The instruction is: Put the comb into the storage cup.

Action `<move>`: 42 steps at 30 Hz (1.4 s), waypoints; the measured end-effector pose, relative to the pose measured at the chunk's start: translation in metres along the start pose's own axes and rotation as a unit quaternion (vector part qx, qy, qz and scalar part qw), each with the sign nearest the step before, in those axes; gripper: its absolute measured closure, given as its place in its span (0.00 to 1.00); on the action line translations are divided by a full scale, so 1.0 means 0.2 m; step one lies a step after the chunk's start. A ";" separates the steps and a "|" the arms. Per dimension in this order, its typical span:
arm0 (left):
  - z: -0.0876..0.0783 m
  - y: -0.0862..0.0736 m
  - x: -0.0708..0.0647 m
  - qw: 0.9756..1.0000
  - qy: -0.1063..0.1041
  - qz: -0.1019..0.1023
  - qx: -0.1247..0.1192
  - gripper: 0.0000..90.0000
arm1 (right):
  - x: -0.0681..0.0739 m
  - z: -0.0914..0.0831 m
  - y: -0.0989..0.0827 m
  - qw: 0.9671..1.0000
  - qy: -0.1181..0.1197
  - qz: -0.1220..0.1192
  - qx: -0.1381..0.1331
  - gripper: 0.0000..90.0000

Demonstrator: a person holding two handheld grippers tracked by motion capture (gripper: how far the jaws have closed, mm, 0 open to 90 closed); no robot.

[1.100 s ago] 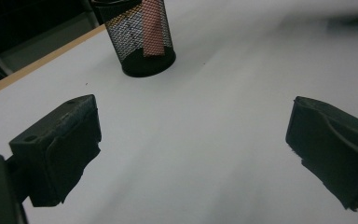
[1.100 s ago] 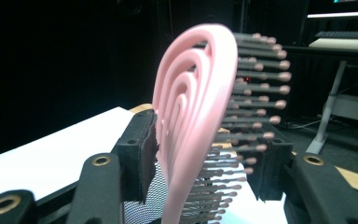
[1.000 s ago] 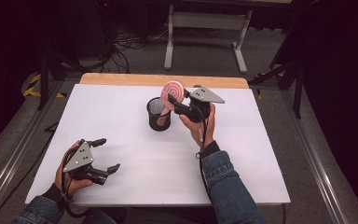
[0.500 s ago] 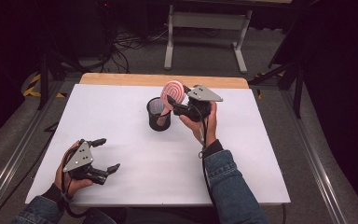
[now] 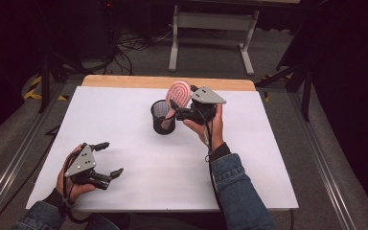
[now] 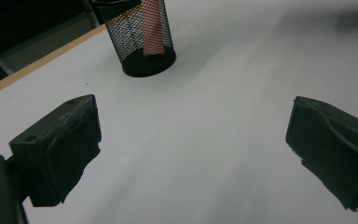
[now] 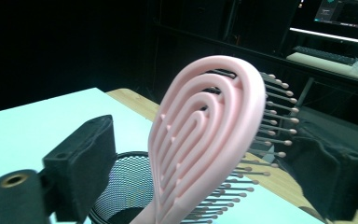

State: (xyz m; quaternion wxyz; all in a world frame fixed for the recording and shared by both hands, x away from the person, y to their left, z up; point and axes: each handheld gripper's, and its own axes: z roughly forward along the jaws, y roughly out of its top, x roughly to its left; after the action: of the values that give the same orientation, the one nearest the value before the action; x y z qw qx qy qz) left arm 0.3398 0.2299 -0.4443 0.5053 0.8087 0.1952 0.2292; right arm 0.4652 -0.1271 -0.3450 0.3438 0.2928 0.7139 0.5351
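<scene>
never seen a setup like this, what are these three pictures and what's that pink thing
A person sits at a white table with a hand-held claw in each hand. The high view looks down from above; the two other pictures come from cameras riding on each claw.

A black mesh cup stands on the table, and a pink hairbrush stands handle-down in it. The right claw is around the brush head; its jaws have just been opening, and its pads stand clear of the brush. The left claw waits open near the table's front, holding nothing.

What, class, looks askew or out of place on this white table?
Only the pink vented plastic hairbrush: it stands handle-down in the black wire-mesh cup, leaning, its head jutting above the rim between the just-opened jaws of the right gripper. Nothing is spilled or damaged.
</scene>
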 end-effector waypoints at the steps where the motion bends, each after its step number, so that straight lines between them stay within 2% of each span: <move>1: 0.00 0.00 0.00 1.000 0.001 -0.001 -0.001 0.05 | 0.00 0.00 0.00 1.000 0.000 0.001 -0.001 0.11; 3: 0.00 0.00 0.00 1.000 0.001 -0.001 0.000 0.05 | 0.00 0.00 0.00 1.000 0.000 -0.002 0.003 0.07; 9: 0.00 0.00 0.00 1.000 0.000 0.000 0.000 0.05 | 0.00 -0.01 0.01 1.000 -0.005 -0.003 0.000 0.03; 18: 0.00 0.00 0.00 1.000 0.000 0.000 -0.001 0.05 | 0.01 -0.02 0.02 1.000 -0.017 -0.014 0.005 0.03; 42: 0.00 0.00 0.00 1.000 0.001 -0.002 -0.002 0.05 | 0.01 -0.12 0.07 0.999 -0.019 -0.032 0.006 0.05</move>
State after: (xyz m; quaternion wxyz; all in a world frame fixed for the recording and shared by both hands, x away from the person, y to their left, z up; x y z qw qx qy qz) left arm 0.3404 0.2303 -0.4430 0.5068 0.8074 0.1966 0.2293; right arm 0.4456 -0.1353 -0.3270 0.3726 0.2822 0.7194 0.5138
